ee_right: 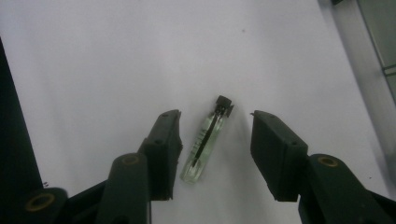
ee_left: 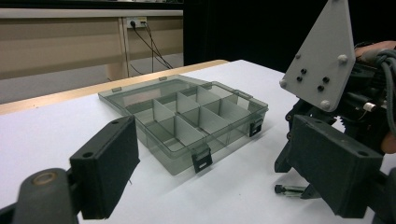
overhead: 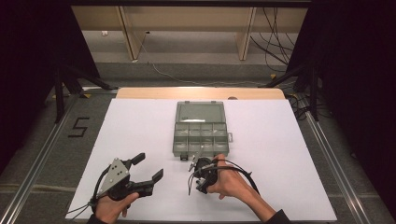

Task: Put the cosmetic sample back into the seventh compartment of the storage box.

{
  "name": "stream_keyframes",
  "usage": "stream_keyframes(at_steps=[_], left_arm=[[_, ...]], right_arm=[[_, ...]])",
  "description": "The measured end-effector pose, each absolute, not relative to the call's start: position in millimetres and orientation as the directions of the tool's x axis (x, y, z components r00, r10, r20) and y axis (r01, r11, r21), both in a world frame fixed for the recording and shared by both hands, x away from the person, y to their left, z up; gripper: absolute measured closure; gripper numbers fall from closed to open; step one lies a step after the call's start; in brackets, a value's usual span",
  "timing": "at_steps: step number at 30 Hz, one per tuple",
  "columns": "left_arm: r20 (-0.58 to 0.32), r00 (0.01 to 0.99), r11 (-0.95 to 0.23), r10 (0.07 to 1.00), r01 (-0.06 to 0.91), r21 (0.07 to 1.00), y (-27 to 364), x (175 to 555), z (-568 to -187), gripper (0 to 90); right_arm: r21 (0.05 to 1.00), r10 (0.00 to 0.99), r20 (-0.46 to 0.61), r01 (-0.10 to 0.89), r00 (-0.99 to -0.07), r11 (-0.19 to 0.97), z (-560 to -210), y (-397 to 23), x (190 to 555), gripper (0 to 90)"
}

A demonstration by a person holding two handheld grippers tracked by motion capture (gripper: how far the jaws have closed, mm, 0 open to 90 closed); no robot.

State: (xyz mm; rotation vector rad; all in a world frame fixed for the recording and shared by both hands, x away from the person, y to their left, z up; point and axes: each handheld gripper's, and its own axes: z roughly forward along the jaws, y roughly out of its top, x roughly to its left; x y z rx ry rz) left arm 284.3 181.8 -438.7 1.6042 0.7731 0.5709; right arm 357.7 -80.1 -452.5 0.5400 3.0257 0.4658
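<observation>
A: Starting from the high view, what is on the counter (overhead: 140, 126)?

B: A grey see-through compartment box (overhead: 201, 128) lies open near the middle, its lid folded back toward the far edge. The left hand-held gripper (overhead: 148, 167) sits low on the left with its jaws spread wide and nothing between them. The right hand-held gripper (overhead: 197, 164) is just in front of the box, but the person's right hand (overhead: 229, 183) covers most of it, so its jaws are hard to read here.

A: Can you see what is in the box?

B: Not from above; the compartments are too small and dim to tell.

A: And the left gripper view?

B: Its own two black jaws stand well apart, released. Between them, farther off, the compartment box (ee_left: 187, 119) shows its dividers and two dark latches. At the right, the other gripper's grey three-cornered plate (ee_left: 322, 56) blocks much of that tool, and a small vial (ee_left: 288, 189) lies on the counter under it, partly hidden.

A: The right gripper view?

B: The vial (ee_right: 208, 140) lies flat on the white surface between the open jaws, black cap pointing away, touching neither as far as I can tell. A box edge (ee_right: 373, 56) is cut off at the upper right.
</observation>
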Motion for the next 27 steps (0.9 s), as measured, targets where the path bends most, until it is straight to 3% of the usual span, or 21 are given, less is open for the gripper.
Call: stream_keyframes(at_steps=[20,27], left_arm=[[-0.052,0.66,-0.078,0.749,0.166,0.983,181.7,284.3,-438.7,15.7],[-0.05,0.661,-0.081,0.749,0.166,0.983,181.6,284.0,-438.4,15.7]], right_arm=[[0.234,0.342,0.022,0.337,-0.939,0.912,-458.3,-77.3,360.1,80.2],[0.223,0.312,-0.007,0.303,-0.95,0.926,-458.1,-77.9,361.4,80.9]])
